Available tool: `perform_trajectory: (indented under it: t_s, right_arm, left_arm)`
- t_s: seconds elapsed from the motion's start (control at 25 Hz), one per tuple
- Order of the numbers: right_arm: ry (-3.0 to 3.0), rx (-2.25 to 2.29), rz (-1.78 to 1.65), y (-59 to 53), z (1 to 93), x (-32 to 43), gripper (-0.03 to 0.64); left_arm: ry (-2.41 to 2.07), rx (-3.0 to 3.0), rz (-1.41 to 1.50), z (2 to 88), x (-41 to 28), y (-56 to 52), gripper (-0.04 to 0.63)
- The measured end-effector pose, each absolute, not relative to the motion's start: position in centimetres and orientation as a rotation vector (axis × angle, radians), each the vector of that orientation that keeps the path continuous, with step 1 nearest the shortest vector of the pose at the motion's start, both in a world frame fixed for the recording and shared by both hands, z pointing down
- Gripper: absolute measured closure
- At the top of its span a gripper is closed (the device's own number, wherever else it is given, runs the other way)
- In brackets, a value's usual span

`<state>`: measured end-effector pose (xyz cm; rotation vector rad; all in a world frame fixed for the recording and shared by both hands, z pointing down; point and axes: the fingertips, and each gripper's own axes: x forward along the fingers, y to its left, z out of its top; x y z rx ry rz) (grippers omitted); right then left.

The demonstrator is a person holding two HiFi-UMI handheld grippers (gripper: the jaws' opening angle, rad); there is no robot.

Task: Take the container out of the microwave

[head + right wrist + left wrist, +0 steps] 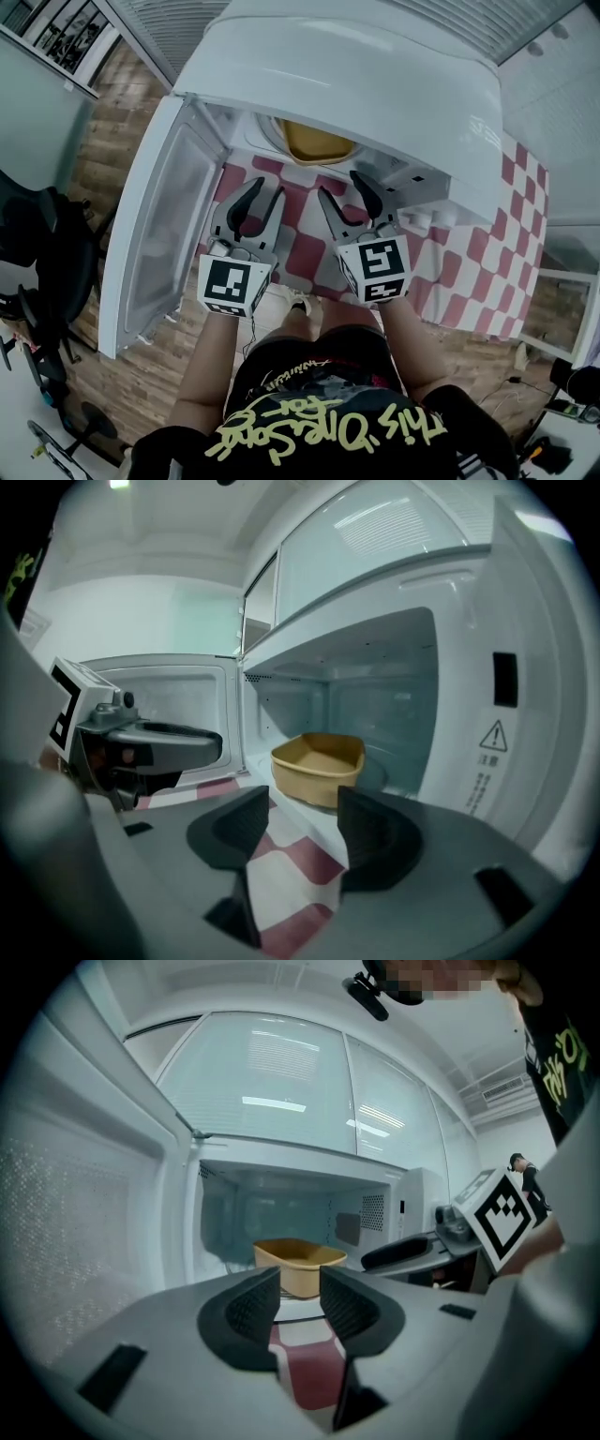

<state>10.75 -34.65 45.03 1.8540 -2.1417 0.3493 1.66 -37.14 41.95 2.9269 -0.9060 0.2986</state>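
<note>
Black fingers (253, 1314) on left gripper (266, 189) and right gripper (342, 186) are standing apart, empty, above the checked bench (469, 253); at twelve o'clock the yellow container (317, 142) is sitting inside the microwave (375, 75), where a lopsided pinch could be tipping it

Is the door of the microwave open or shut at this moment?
Open. The door stands swung out to the left, and the yellow container shows inside, with nothing in front of it.
</note>
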Motion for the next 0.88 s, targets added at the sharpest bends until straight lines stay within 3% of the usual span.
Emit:
perform_trajectory:
  t_s: [0.88]
  right_arm:
    - [-2.098,1.84,0.377,-37.6,46.9,10.6,0.373]
  left_arm:
    - [-0.856,2.956,0.322,43.2,3.0,-39.1,0.426]
